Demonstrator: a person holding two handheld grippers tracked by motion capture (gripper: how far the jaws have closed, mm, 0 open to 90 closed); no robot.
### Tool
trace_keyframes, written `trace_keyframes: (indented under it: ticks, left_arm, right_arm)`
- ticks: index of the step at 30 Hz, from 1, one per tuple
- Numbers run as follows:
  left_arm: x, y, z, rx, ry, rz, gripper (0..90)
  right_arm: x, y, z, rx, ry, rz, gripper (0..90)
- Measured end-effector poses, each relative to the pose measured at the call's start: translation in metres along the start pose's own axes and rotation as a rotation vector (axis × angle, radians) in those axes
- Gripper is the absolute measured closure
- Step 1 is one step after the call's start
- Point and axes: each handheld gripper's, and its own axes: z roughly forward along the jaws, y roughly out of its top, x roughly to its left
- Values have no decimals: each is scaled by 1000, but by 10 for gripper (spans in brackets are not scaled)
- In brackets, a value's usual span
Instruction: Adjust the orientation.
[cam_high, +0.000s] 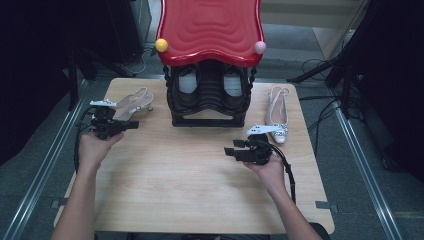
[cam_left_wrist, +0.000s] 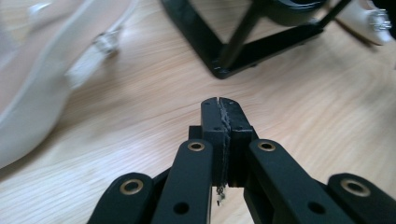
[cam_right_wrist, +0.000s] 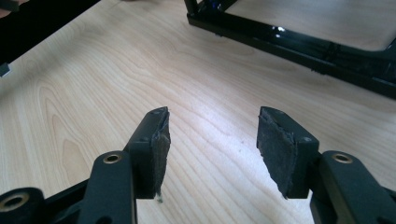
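Observation:
A beige slingback heeled shoe (cam_high: 132, 102) lies on its side at the table's far left, and it appears blurred in the left gripper view (cam_left_wrist: 32, 93). My left gripper (cam_high: 136, 123) hovers just in front of it, pointing right, with its jaws pressed together on nothing (cam_left_wrist: 220, 105). A white pointed shoe with a jewelled toe (cam_high: 277, 117) lies at the far right (cam_left_wrist: 369, 21). My right gripper (cam_high: 229, 147) is near its toe, pointing left, open and empty over bare wood (cam_right_wrist: 212, 126).
A black shoe rack (cam_high: 210, 95) with a red wavy top (cam_high: 210, 27) stands at the table's back centre with a pair of shoes inside; its base bar (cam_right_wrist: 299, 42) lies ahead of the right gripper. The wooden table (cam_high: 190, 190) has metal rails along both sides.

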Motion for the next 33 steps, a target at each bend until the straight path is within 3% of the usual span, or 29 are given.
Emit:
trace_keyframes:
  ticks: [2,5,6,10,17,24,25,29,33]
  left_arm:
    - [4,-1,0,-3,2,-10,899]
    - [24,-5,2,-4,37,-32,899]
    - [24,-5,2,-4,37,-32,899]
    - [47,-12,10,13,94,-75,899]
    - [72,-22,22,17,107,-143,900]
    - [85,-23,29,4,141,-168,900]
    - [88,-24,29,-8,124,-179,900]
    - [89,-23,28,-6,151,-165,900]
    - [96,-25,22,-30,157,-209,900]
  right_arm:
    - [0,-1,0,0,-1,0,450]
    - [1,-3,0,-1,0,4,450]
    - [1,-3,0,-1,0,4,450]
    - [3,-6,1,17,-5,4,450]
    - [5,-12,0,20,-21,8,450]
    - [4,-17,-5,26,-35,25,450]
    - [4,-18,-6,27,-40,30,450]
    - [3,-20,-8,19,-43,31,450]
    - [3,-21,-8,23,-46,39,449]
